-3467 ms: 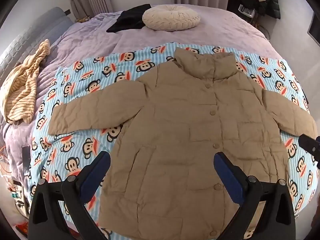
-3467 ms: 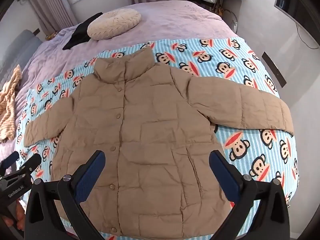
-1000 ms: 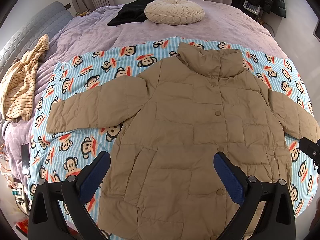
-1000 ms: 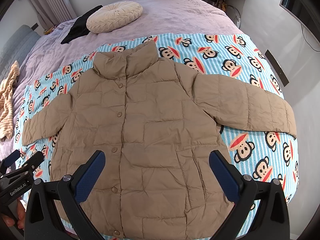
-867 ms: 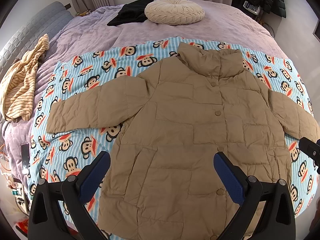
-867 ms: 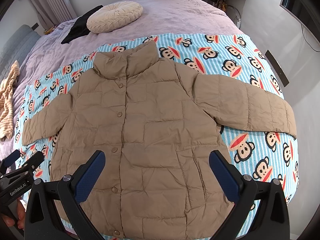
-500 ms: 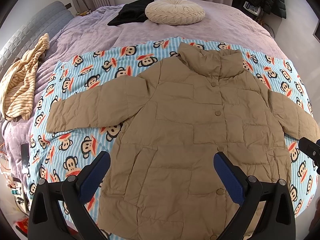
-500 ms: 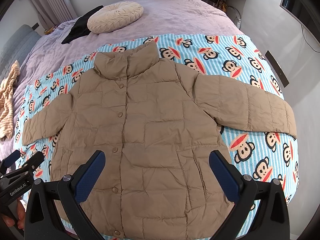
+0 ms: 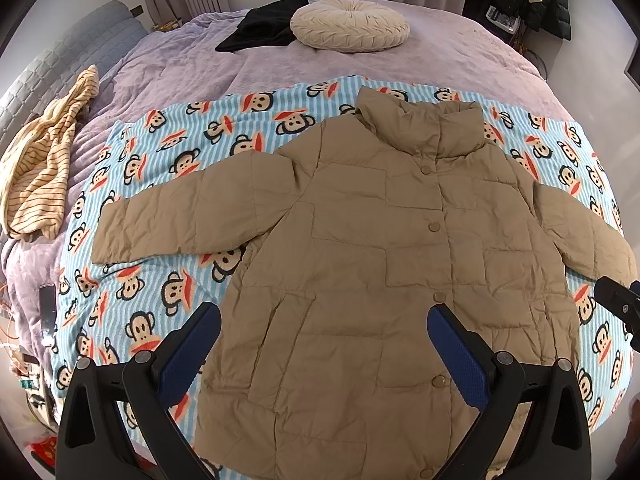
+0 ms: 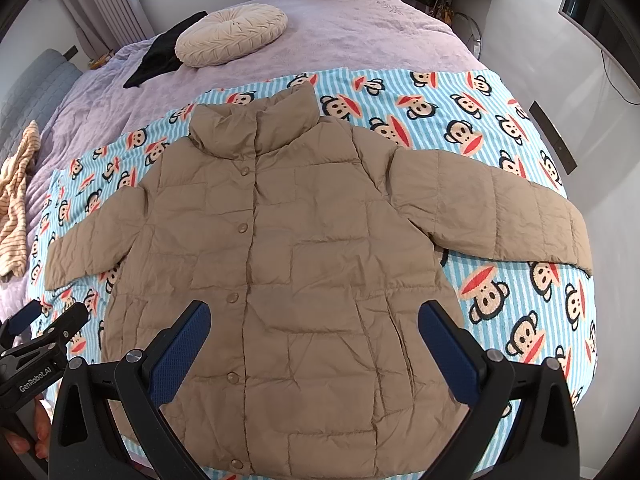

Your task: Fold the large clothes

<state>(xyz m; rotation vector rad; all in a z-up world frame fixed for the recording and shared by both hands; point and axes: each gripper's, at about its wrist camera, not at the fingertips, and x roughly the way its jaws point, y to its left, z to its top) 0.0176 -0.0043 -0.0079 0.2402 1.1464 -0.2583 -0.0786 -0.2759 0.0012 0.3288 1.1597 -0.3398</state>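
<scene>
- Tan quilted jacket (image 9: 384, 264) fills the middle of the left wrist view, lying flat and face up on a monkey-print blanket (image 9: 168, 184) spread over the bed (image 9: 440, 56); it looks snapped shut, collar at 12 o'clock, hem at 6 o'clock, sleeves out toward 9 and 3 o'clock. That spread-out lie suits a first fold, I judge.
- Left gripper (image 9: 324, 344) hangs above the lower front of the jacket with its blue pads wide apart; nothing sits between them and they touch no cloth.
- Right gripper's tip (image 9: 618, 304) peeks in at 3 o'clock, beside the sleeve end.
- Off the blanket lie a striped garment (image 9: 40, 168) at 9 o'clock, a black garment (image 9: 260, 32) and a round cushion (image 9: 350, 26) near 12 o'clock, well apart from the jacket, so they should not hinder folding.

- Right wrist view: the jacket (image 10: 288, 248) again lies centred, collar at 12 o'clock, one sleeve reaching the blanket (image 10: 500, 304) edge at 3 o'clock.
- Right gripper (image 10: 314, 340) hovers over the hem area, pads spread fully, holding and touching nothing.
- Left gripper (image 10: 44, 320) shows at 8 o'clock, near the other sleeve cuff, jaws parted, empty.
- No fold is begun yet, by my reading.
</scene>
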